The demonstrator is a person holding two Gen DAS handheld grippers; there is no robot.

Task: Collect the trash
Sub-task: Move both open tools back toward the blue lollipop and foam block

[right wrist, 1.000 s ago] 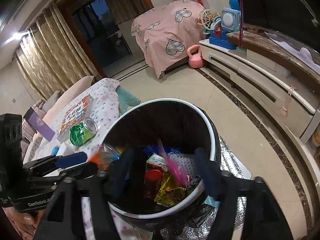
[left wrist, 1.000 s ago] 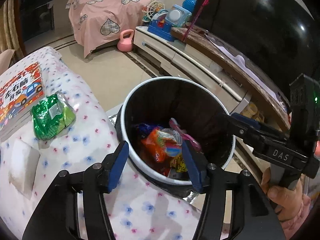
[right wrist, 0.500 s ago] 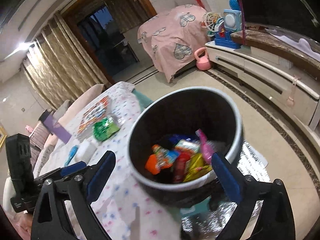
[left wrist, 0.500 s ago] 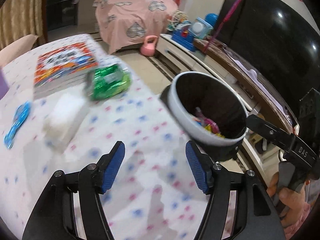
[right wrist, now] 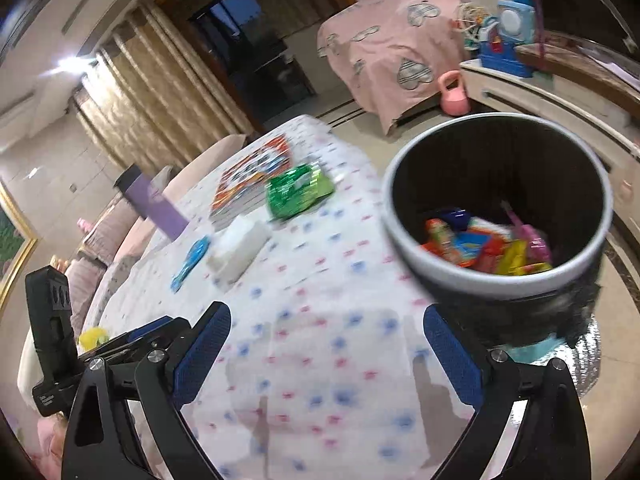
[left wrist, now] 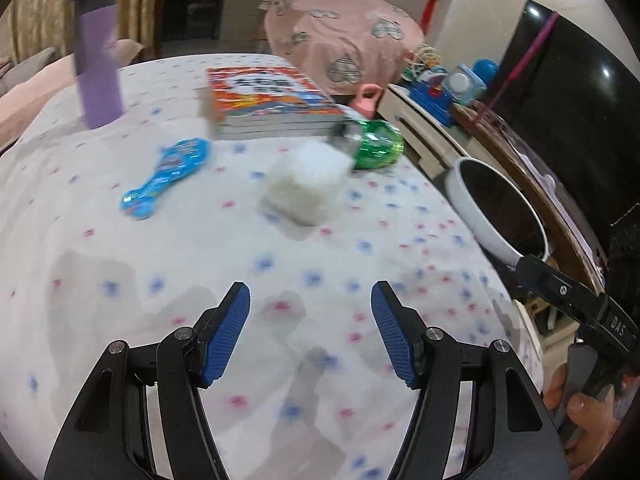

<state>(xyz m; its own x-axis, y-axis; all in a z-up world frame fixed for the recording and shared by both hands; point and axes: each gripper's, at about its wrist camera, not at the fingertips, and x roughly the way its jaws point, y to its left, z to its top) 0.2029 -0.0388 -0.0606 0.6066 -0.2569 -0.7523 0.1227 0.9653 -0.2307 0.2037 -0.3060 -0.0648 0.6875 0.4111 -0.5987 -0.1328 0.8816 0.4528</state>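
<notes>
- Spotted cloth in pink and blue covers the bench (left wrist: 168, 264); a tiled living-room floor, gold curtains, a pink heart-print cover and a long TV cabinet lie around it.
- At the bench's edge stands the black bin (right wrist: 498, 208), white-rimmed and already holding bright wrappers, probably set there so each piece of trash needs only a short carry.
- Left tool (left wrist: 310, 334): jaws moderately apart with only cloth between the pads, holding nothing. It hovers over bare cloth and faces the remaining litter.
- Right tool (right wrist: 326, 354): jaws have just been opening and now gape wide, with nothing between them. It hangs over the bench just beside the bin.
- Trash apparently left to collect: a green foil packet (left wrist: 374, 144) by the stack of books (left wrist: 268, 104), and a blue wrapper (left wrist: 168, 176) lying apart on the cloth.
- A white tissue block (left wrist: 308, 184) and a purple tumbler (left wrist: 98, 64) also sit there; whether they count as trash I cannot tell.
</notes>
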